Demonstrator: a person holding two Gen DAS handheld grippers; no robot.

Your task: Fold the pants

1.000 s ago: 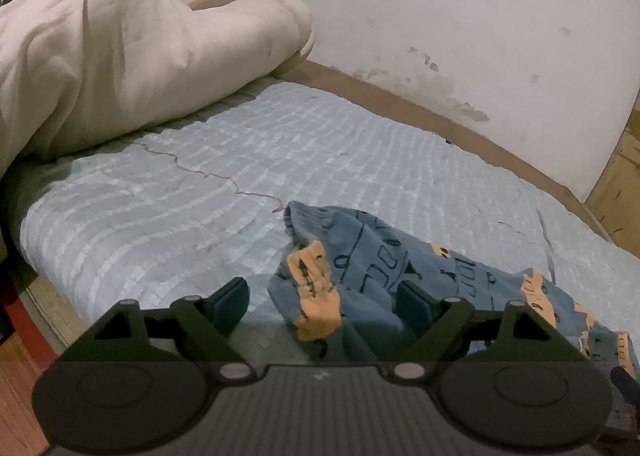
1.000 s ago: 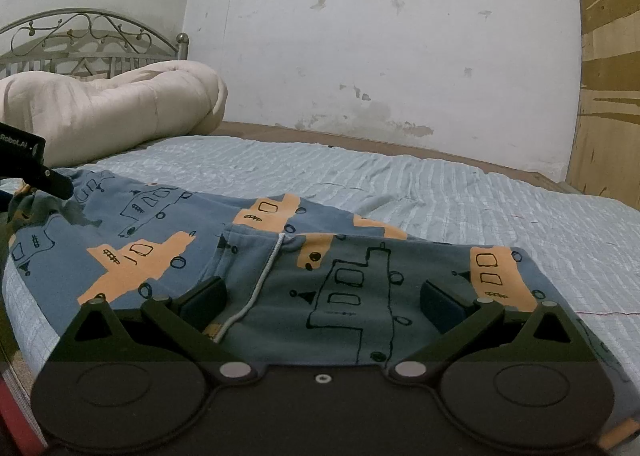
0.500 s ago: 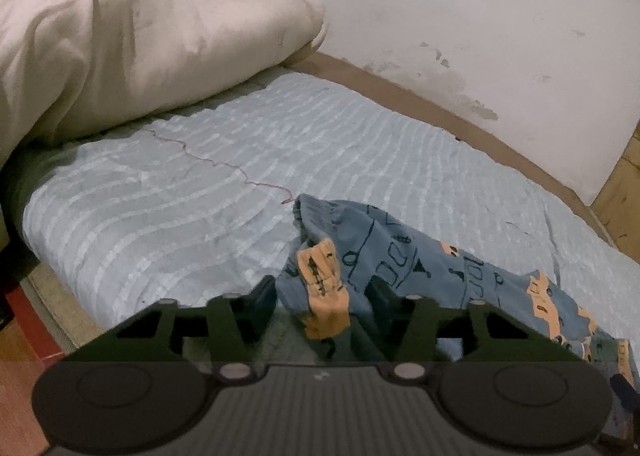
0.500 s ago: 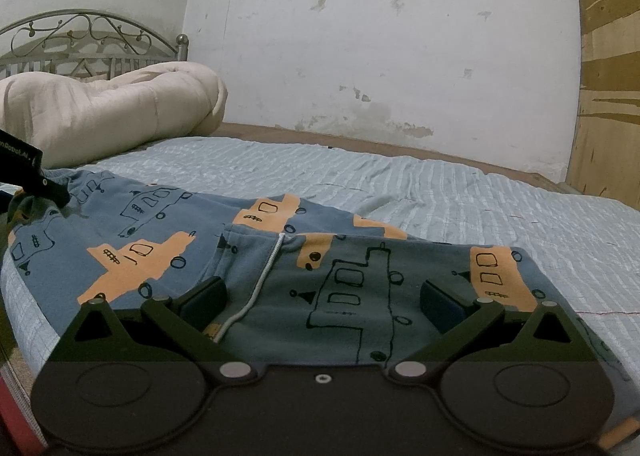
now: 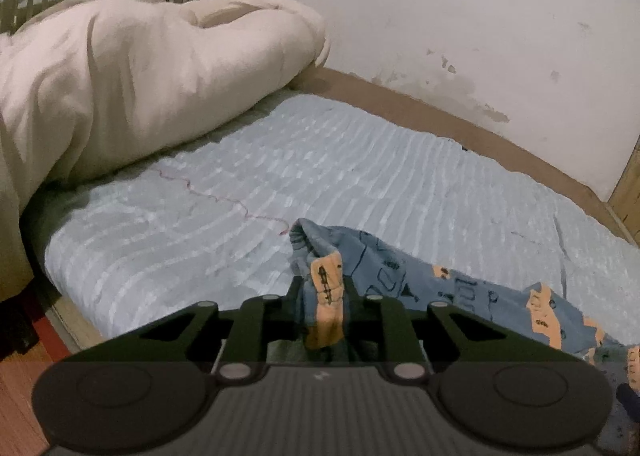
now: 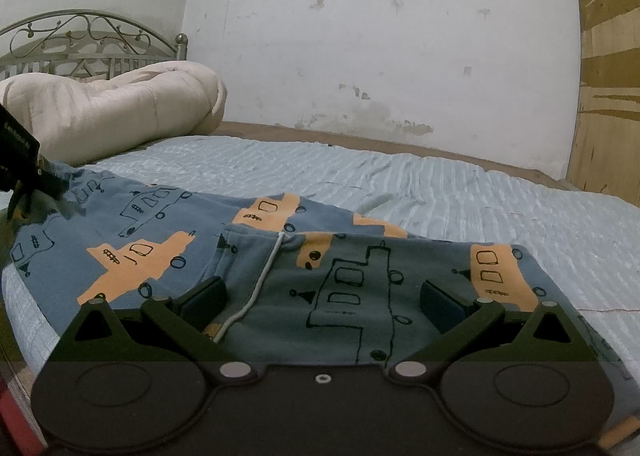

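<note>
- Within the last second the left gripper went from wide apart, straddling the leg end of the pants, to nearly together; its jaws were closing on a bunched fold of blue and orange cloth that stood pinched between them.
- That cuff end was lifted off the bed and stood up in a peak, where a second earlier it had lain slumped on the sheet.
- In the right wrist view the pants lay flat across the near edge of the bed, waistband and white drawstring nearest the camera.
- The right gripper had not changed: jaws spread wide over the waistband, pressing on nothing, though whether the lower tips brushed the fabric was hard to judge from this angle.
- The left gripper's body showed at the far left edge of that view, at the leg end.
- My reading: the grasp on the leg end was secured, so the fold proper, carrying the legs toward the waist, looked ready to begin, with the right side free to pin the waistband.
</note>
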